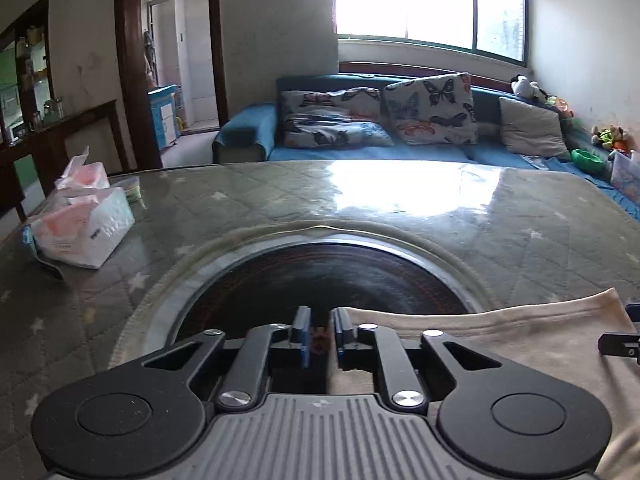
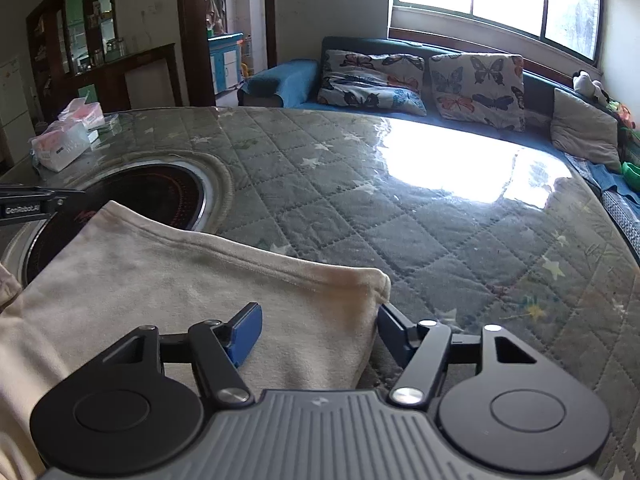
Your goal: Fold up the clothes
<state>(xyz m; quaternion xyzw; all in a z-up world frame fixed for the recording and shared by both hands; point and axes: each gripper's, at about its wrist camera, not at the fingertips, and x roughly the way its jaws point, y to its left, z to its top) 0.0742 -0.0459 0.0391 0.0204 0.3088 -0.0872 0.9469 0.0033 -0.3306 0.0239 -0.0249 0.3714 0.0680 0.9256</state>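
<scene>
Straddling the cloth's far right corner, the right gripper point(image 2: 318, 334) is standing released, probably ready to pinch it. The left gripper point(image 1: 322, 334) is nearly clenched at the left edge of the cream garment point(image 2: 192, 280), which is lying on the near part of the quilted table point(image 2: 440, 220); whether cloth is caught between its fingers I cannot tell.

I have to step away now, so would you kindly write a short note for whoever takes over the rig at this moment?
Left gripper: fingers nearly together with a narrow gap, at the cloth's left edge over the dark round hob; whether it pinches fabric is unclear.
Right gripper: open, straddling the near right corner of the beige cloth, one finger on the fabric, the other just off its edge.
The cloth lies mostly flat on the quilted table, partly over the hob.
Done: cloth laid out. Left: grip the corners, then fold.
</scene>
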